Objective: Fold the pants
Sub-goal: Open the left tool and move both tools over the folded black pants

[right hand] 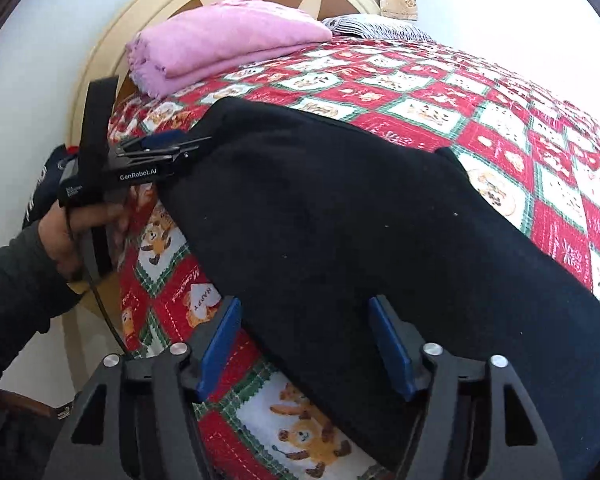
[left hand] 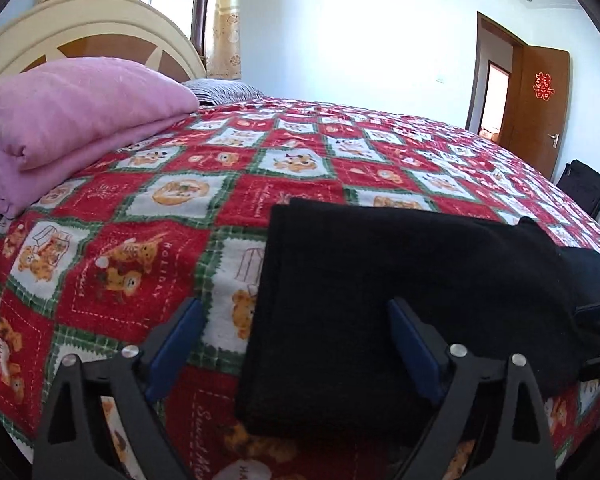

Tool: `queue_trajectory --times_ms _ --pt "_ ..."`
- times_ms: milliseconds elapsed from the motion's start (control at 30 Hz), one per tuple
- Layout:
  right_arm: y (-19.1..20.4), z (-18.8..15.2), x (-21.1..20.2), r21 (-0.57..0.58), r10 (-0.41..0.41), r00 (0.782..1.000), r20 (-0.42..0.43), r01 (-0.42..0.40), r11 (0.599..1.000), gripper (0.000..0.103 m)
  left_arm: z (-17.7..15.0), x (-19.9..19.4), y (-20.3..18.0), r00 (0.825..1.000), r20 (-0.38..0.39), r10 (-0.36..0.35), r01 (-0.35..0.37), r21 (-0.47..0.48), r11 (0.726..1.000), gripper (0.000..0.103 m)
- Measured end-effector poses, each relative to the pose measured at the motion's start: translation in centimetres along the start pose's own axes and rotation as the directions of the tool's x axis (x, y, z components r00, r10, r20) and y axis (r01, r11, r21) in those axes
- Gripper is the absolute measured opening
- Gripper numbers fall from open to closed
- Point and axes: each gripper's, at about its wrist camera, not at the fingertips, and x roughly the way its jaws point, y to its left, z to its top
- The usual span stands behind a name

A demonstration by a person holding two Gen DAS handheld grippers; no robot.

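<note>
On the bed's red patchwork bedspread (left hand: 140, 248) lie the black pants (left hand: 400, 300), folded into a thick slab near its edge. The left gripper (left hand: 296, 344) stands wide over their corner, nothing pinched. The right gripper (right hand: 304, 344) also stands wide, pads clear of the cloth. A pink blanket (left hand: 72, 108) sits by the headboard (left hand: 80, 28).

Black pants (left hand: 400, 280), red-checked bedspread (left hand: 140, 248)

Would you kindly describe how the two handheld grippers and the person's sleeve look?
Each black handheld gripper, left and right, has angular black fingers with silver rivets and blue pads. The left one bears white "GenRobot.AI" lettering, a black strap and cable. The sleeve is dark grey.
</note>
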Motion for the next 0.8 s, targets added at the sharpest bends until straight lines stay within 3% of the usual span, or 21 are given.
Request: queue_trajectory --times_ms 33,100,167,267,367,433,567,700,800 --pt "0.0 0.0 0.0 0.011 0.003 1.0 0.002 -0.003 1.0 0.073 0.1 -0.1 -0.1 1.0 -0.005 -0.004 0.004 0.005 1.0 0.091" --pt "-0.1 0.1 -0.2 0.033 -0.002 1.0 0.012 0.001 0.999 0.073 0.4 -0.3 -0.5 1.0 -0.015 -0.015 0.016 0.027 1.0 0.076" --pt "-0.4 0.0 -1.1 0.084 0.05 0.998 0.045 -0.053 0.995 0.072 0.6 -0.5 -1.2 0.999 -0.026 -0.024 0.026 0.051 0.998 0.067" --pt "0.0 -0.3 -0.4 0.08 0.055 0.998 0.03 -0.057 0.995 0.072 0.6 -0.1 -1.3 0.999 -0.035 -0.02 0.022 0.061 0.998 0.069" --pt "2.4 -0.7 0.8 -0.091 -0.066 0.998 0.009 0.067 0.994 0.072 0.5 0.3 -0.5 0.999 -0.022 -0.031 0.031 0.009 0.999 0.075" --pt "3.5 -0.7 0.6 -0.142 -0.112 0.994 0.003 0.111 0.984 0.073 0.6 0.0 -0.6 0.999 -0.023 -0.022 0.022 -0.009 1.0 0.075" --pt "2.3 -1.1 -1.9 -0.034 0.007 1.0 0.026 -0.007 0.999 0.072 0.8 -2.0 -0.9 0.999 0.025 0.038 -0.036 -0.045 0.998 0.075" --pt "-1.3 -2.4 -4.2 0.08 -0.067 0.997 0.04 0.064 0.995 0.072 1.3 -3.9 -1.5 0.997 0.07 0.043 -0.038 -0.078 0.996 0.076" --pt "-5.0 -3.8 -6.6 0.194 -0.134 0.99 0.04 0.124 0.973 0.072 1.6 -4.7 -3.0 0.996 0.09 0.014 -0.006 -0.087 0.996 0.085"
